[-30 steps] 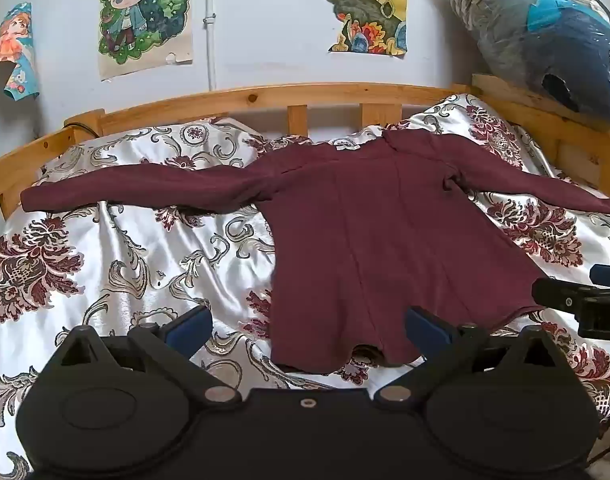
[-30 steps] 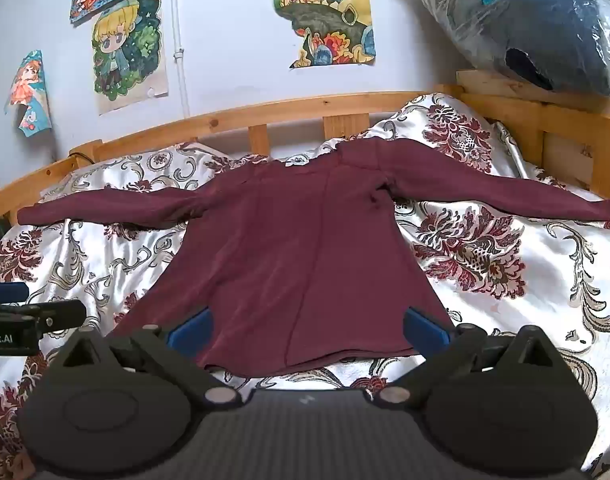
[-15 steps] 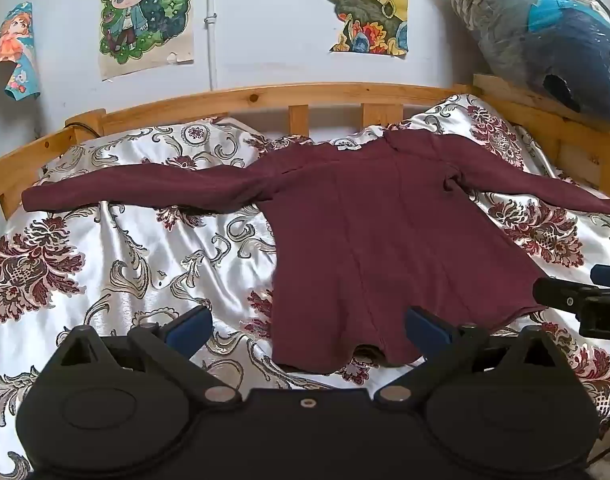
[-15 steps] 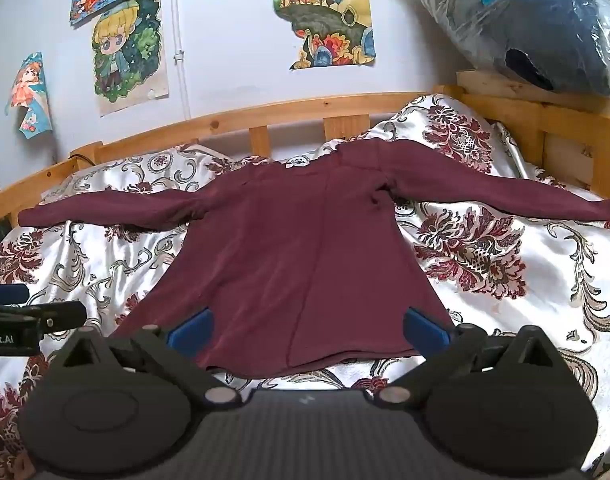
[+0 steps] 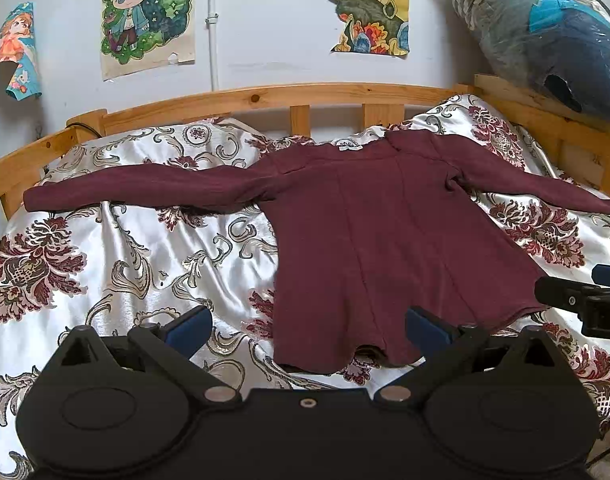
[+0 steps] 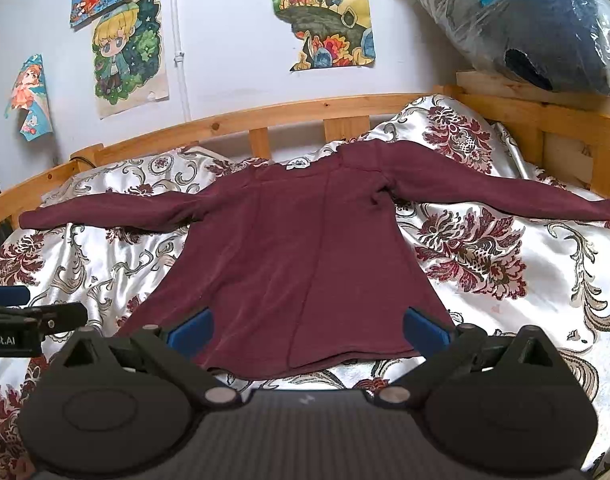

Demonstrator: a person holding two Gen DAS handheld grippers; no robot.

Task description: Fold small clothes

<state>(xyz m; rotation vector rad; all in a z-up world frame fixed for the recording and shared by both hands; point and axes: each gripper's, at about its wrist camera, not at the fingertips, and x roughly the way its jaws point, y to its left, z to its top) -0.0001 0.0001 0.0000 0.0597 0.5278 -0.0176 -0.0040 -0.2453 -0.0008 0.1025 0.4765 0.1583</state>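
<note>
1. Maroon long-sleeved top (image 5: pixel 369 240) lies flat and unfolded on the bedspread (image 5: pixel 117 264), a white satin cover with dark red floral print. Hem at the near edge, neckline at the far edge beside the wooden bed rail (image 5: pixel 265 98).
2. Both sleeves are spread out sideways: left sleeve (image 5: pixel 145 190) reaches toward the left edge of the bed, right sleeve (image 6: pixel 505 196) toward the right edge, cuff close to the right rail.
3. A small white label (image 6: pixel 299 165) shows at the neckline. Two lengthwise seams run down the body of the top.
4. Left gripper (image 5: pixel 307 326): jaws spread wide, blue pads (image 5: pixel 189 326) well apart, nothing held. It hangs at the near side of the bed; in the left wrist view the near left corner of the hem lies between its fingers. Contact with the cloth: cannot tell.
5. Right gripper (image 6: pixel 307 326): jaws likewise wide apart, blue pads (image 6: pixel 425 330) empty. In the right wrist view the middle and right part of the hem spans the gap between its fingers.
6. Each gripper shows in the other's view: the right one at the far right edge of the left wrist view, near the hem's right corner; the left one (image 6: pixel 33 316) at the left edge of the right wrist view.
7. Background: cartoon posters (image 5: pixel 147 16) on the white wall; a plastic-wrapped bundle (image 6: pixel 525 28) on the ledge at far right.
</note>
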